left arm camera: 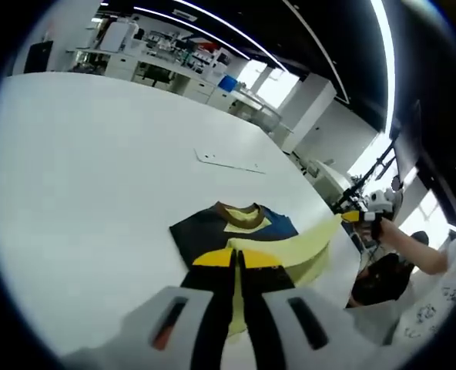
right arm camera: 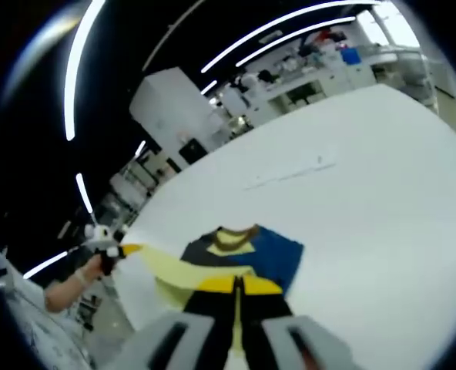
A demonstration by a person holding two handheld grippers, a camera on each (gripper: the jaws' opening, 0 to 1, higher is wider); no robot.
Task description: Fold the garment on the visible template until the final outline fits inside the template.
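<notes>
The garment [left arm camera: 212, 231] lies on the white table [left arm camera: 97, 154], dark navy and blue with a brown collar [left arm camera: 239, 210] and yellow panels. A pale yellow stretch of it [left arm camera: 305, 243] is lifted and pulled taut between both grippers. My left gripper [left arm camera: 237, 258] is shut on the yellow cloth at its tips. My right gripper [left arm camera: 353, 217], held by a hand, pinches the far end of the yellow edge off the table's side. In the right gripper view, the right gripper [right arm camera: 236, 285] is shut on the garment [right arm camera: 278, 258], and the left gripper [right arm camera: 124, 249] grips the yellow strip [right arm camera: 178, 270].
A thin flat white outline [left arm camera: 228, 162] lies on the table beyond the garment, also seen as the outline [right arm camera: 290, 173]. Wide bare tabletop [right arm camera: 382, 193] surrounds the garment. Lab benches and equipment [left arm camera: 174, 62] stand far behind. The person's arm [left arm camera: 413, 250] is at the table edge.
</notes>
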